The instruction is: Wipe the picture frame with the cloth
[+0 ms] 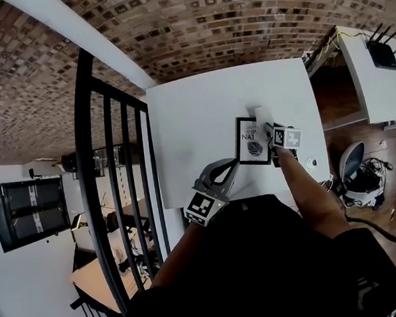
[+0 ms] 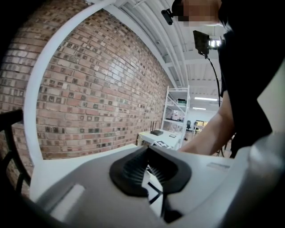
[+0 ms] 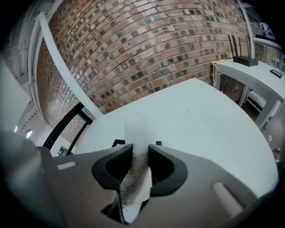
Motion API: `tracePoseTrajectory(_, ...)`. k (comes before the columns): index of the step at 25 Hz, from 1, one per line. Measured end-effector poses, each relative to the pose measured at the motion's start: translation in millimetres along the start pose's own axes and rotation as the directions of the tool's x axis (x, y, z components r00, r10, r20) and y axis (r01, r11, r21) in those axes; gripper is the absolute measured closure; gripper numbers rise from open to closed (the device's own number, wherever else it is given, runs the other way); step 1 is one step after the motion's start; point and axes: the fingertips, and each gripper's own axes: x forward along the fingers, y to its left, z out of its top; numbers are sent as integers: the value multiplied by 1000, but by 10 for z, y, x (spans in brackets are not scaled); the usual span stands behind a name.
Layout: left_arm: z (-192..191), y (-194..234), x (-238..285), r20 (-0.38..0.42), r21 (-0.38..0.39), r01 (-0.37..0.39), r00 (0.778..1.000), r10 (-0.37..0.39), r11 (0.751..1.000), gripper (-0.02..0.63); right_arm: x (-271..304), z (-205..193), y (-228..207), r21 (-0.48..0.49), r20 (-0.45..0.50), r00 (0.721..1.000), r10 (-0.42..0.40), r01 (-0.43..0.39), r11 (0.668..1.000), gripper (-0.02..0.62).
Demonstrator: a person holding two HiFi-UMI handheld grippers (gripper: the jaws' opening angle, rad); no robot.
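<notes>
A black picture frame (image 1: 251, 141) with a white print lies on the white table (image 1: 200, 112), near its front edge. My left gripper (image 1: 234, 164) is shut on the frame's near left corner; the frame's edge (image 2: 148, 186) shows between the dark pads. My right gripper (image 1: 274, 138) is shut on a white cloth (image 1: 262, 117) and holds it over the frame's right side. In the right gripper view the cloth (image 3: 138, 133) sticks up from the pinched jaws of that gripper (image 3: 139, 161), and only the frame's black corner (image 3: 118, 143) peeks out behind them.
A black metal railing (image 1: 114, 163) runs along the table's left side. A brick wall (image 3: 147, 49) stands behind the table. To the right is a side desk (image 1: 369, 80) with a black router (image 1: 382, 54). A small round object (image 1: 311, 163) lies near the table's front right.
</notes>
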Motion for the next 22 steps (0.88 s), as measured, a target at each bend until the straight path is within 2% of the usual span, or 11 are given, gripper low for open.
tracePoseTrajectory(4,-14,-35,7,5,8,13,1000,-13,1000,606,-166,-13,-237,20,-3,998,-67,67,998,488)
tracePoseTrajectory(8,-38,-32,8,1,17,15,1000,-15,1000,604,-331,93,-207,51,41,997,-73,71,996,488)
tracePoseTrajectory(10,-48,-23,5,-2,17,13,1000,-13,1000,606,-347,103,-80,39,57,997,-45,43,998,488)
tracePoseTrajectory(14,-66,15,12,-17,-5,20,1000,-20,1000,604,-299,110,449,1,83,994,76,-77,997,488)
tracePoseTrajectory(22,-269,177,90,-106,-75,-3,994,-5,997,604,-43,-344,1139,-34,-27,977,211,-212,977,488)
